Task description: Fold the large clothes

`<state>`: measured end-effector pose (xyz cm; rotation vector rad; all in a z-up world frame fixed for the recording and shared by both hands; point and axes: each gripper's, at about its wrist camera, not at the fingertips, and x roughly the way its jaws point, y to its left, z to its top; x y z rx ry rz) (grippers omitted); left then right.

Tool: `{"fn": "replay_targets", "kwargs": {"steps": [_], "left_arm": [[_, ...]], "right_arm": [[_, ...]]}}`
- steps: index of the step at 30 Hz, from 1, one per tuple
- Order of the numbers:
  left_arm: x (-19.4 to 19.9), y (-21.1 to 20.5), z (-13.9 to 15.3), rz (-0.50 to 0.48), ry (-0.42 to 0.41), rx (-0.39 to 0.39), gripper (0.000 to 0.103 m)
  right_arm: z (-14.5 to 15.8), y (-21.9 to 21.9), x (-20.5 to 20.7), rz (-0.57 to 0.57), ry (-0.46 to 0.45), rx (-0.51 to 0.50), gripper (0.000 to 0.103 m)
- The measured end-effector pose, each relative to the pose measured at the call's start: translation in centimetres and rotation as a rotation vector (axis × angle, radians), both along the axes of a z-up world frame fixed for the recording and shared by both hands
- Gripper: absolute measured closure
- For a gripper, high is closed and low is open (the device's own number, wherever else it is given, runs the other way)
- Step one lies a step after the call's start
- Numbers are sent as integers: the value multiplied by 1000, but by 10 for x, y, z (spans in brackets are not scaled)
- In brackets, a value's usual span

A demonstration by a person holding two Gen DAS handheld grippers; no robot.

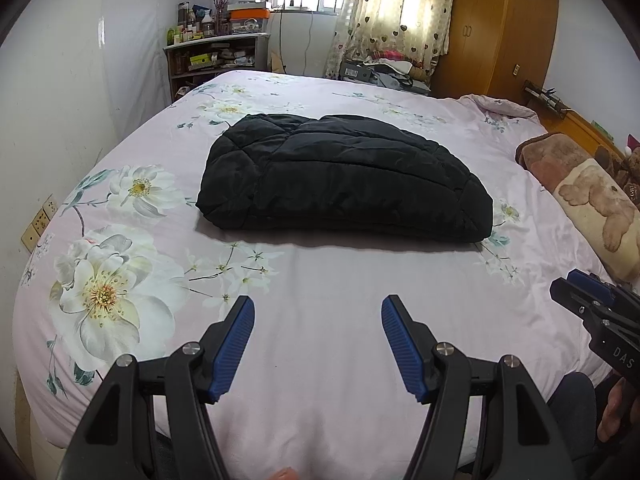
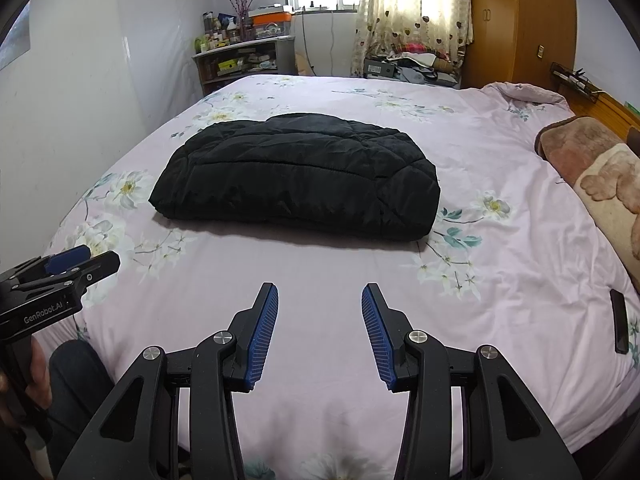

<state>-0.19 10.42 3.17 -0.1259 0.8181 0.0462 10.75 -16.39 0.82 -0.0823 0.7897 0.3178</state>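
A black quilted jacket [image 1: 344, 176] lies folded into a thick bundle in the middle of the pink floral bed cover [image 1: 320, 320]; the right wrist view shows the jacket [image 2: 296, 180] from slightly further right. My left gripper [image 1: 318, 304] hovers over the near part of the bed, well short of the jacket, open with nothing between its blue pads. My right gripper [image 2: 320, 294] is likewise open and empty, short of the jacket's near edge. Each gripper shows at the edge of the other's view: the right gripper [image 1: 576, 284], the left gripper [image 2: 88, 258].
A rolled brown bear-print blanket [image 1: 580, 192] lies at the bed's right side. A dark phone [image 2: 619, 322] rests on the cover at right. A cluttered shelf [image 1: 216, 56], window, curtain and wooden wardrobe [image 1: 500, 28] stand beyond the bed. A white wall runs along the left.
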Motion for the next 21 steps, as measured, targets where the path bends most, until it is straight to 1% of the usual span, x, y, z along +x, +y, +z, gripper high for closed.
{"fn": "replay_targets", "kwargs": {"steps": [13,19,21], "left_arm": [[1,2,-2,2,2,11,35],[0,4,-7,-8,12,27,35],[0,4,-7,-11,15,43,35]], "right_arm": [[-1,-1,1,5,3,-3,58],[-1,0,1,3,4,-2,58],[-2,0,0,4,6,-3,58]]}}
